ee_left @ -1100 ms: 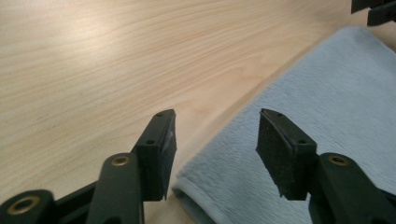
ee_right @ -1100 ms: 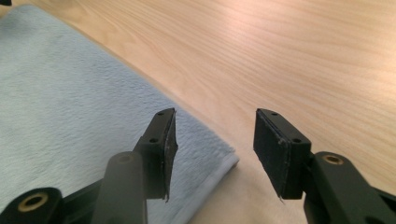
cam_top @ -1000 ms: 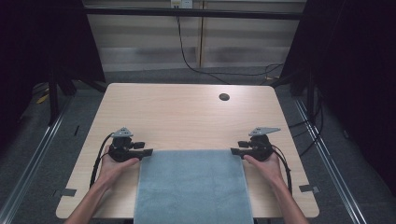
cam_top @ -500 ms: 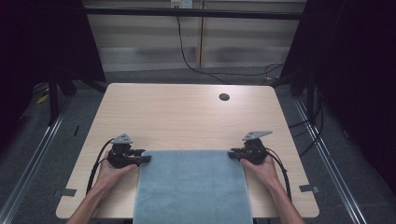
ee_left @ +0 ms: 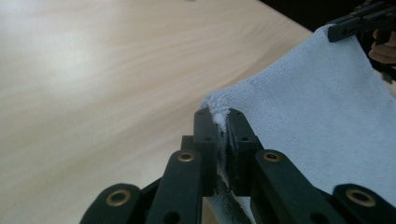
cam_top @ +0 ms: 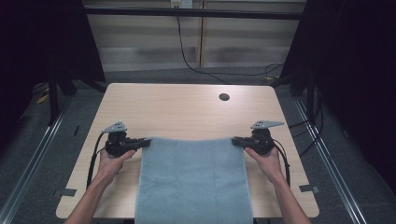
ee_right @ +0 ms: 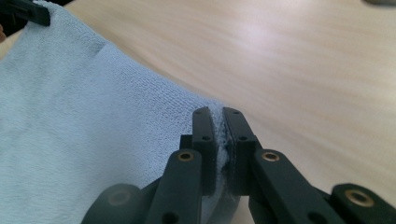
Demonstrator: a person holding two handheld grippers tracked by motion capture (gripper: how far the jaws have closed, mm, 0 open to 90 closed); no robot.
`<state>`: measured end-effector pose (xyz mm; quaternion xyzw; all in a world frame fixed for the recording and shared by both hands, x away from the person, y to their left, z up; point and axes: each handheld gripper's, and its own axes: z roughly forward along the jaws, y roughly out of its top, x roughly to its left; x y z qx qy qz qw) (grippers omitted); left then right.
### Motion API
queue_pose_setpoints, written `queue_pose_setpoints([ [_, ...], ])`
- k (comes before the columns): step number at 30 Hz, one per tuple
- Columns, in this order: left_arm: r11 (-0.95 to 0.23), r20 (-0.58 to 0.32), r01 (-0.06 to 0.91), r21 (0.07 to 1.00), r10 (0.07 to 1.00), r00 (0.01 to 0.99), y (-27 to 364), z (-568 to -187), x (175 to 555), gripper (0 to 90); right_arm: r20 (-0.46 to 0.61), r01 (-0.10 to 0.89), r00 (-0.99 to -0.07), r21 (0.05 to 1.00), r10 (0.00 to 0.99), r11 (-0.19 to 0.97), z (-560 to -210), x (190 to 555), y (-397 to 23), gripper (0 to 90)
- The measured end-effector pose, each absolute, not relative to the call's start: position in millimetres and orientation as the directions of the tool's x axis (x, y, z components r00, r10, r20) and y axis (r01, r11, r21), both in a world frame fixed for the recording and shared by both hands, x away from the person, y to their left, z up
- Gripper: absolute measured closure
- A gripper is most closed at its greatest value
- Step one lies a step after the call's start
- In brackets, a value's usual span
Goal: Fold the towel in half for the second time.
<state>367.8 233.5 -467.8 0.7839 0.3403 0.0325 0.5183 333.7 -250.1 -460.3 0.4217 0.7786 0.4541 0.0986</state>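
A blue-grey towel lies on the near half of the wooden surface, its near end running over the near edge and its far edge stretched between the two grippers. The left gripper, held in the person's left hand, has its jaws clamped on the towel's far left corner; its jaws have just been closing, and the left gripper view shows the pile of the cloth pinched tight between them. The right gripper, in the right hand, grips the far right corner the same way, jaws just closed onto the fabric. The far edge of the towel sits slightly raised off the surface between the two grips. Farther off, toward the far right, a small dark round hole marks the bare wood.
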Motion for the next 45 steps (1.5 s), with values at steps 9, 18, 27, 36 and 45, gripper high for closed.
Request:
queue_pose_setpoints([
  [9,-0.19,-0.26,0.442,0.877,0.588,0.766,238.6,-422.0,383.9,85.0,0.219,0.495,-0.619,0.855,0.754,0.157,-414.3,349.8,-250.8,85.1],
  [18,-0.118,-0.268,0.419,0.9,0.608,0.747,242.0,-393.1,411.6,85.7,0.178,0.44,-0.606,0.887,0.775,0.14,-376.1,372.3,-248.4,85.4],
  [27,-0.104,-0.231,0.373,0.922,0.624,0.746,244.1,-364.6,423.0,85.8,0.156,0.406,-0.596,0.905,0.788,0.129,-356.0,389.7,-244.0,85.7],
  [36,-0.159,-0.21,0.37,0.915,0.596,0.775,238.9,-382.2,404.4,85.7,0.123,0.403,-0.613,0.898,0.781,0.175,-361.4,377.2,-249.4,85.6],
  [45,-0.19,-0.2,0.363,0.912,0.568,0.798,240.9,-401.7,375.7,85.6,0.112,0.385,-0.664,0.899,0.739,0.209,-383.6,341.2,-252.7,85.1],
])
